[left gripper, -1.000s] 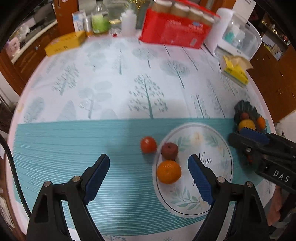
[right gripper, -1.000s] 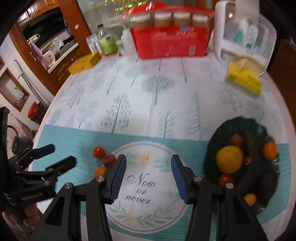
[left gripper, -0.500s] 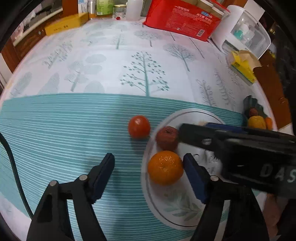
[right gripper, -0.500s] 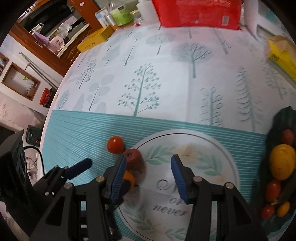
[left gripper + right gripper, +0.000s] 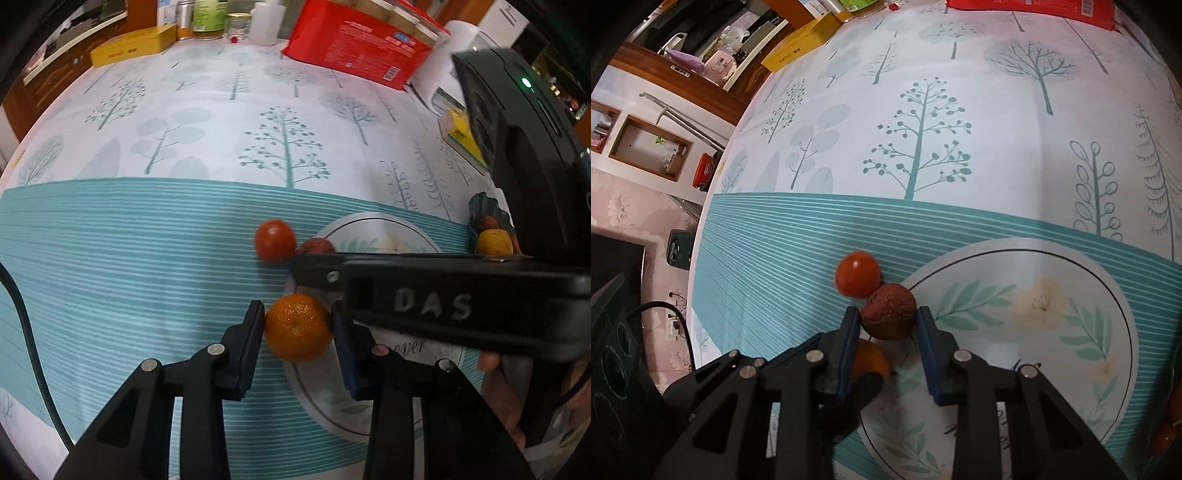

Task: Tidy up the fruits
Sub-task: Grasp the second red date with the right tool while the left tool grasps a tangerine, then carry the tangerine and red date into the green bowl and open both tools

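Right now both tools are committed at once. The left hand-held gripper has its pads against both sides of the orange, which sits on the counter between the fingertips. The right hand-held gripper is clamped around the dark red fruit, just ahead of the orange, with the tomato touching that fruit's far side.

The crowding is the risk — the right tool's arm lies straight across the left one's front, so lifting either could knock the other and shake a fruit loose. Pulling the dark fruit away will likely nudge the tomato rolling further off. The bowl sits far to the right, partly hidden — a long carry with round, slippery loads.
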A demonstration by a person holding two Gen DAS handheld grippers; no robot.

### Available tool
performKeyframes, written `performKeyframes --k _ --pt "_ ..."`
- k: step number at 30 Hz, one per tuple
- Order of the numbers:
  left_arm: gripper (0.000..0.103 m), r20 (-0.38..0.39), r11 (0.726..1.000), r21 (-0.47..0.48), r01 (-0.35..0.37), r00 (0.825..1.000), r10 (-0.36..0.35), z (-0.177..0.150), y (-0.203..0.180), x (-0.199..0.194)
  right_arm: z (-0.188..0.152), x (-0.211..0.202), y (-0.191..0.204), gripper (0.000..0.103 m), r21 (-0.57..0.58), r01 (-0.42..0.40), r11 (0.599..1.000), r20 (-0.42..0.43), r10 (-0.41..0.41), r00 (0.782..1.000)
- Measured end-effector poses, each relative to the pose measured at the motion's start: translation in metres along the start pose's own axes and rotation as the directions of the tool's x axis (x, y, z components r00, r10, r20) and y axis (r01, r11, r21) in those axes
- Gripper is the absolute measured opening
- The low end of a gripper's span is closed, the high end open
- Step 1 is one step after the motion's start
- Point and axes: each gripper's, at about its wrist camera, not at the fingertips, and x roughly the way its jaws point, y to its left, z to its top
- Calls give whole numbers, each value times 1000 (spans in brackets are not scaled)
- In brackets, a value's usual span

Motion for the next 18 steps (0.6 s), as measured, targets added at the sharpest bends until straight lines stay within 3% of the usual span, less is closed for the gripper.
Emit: performKeyframes --k 9,18 --pt "35 -2 998 -54 -40 999 40 -4 16 -10 -9 -17 -5 30 -29 39 999 38 -38 999" --pt "35 32 998 40 -54 998 53 -8 -19 -33 -41 -57 -29 30 6 75 997 103 -76 992"
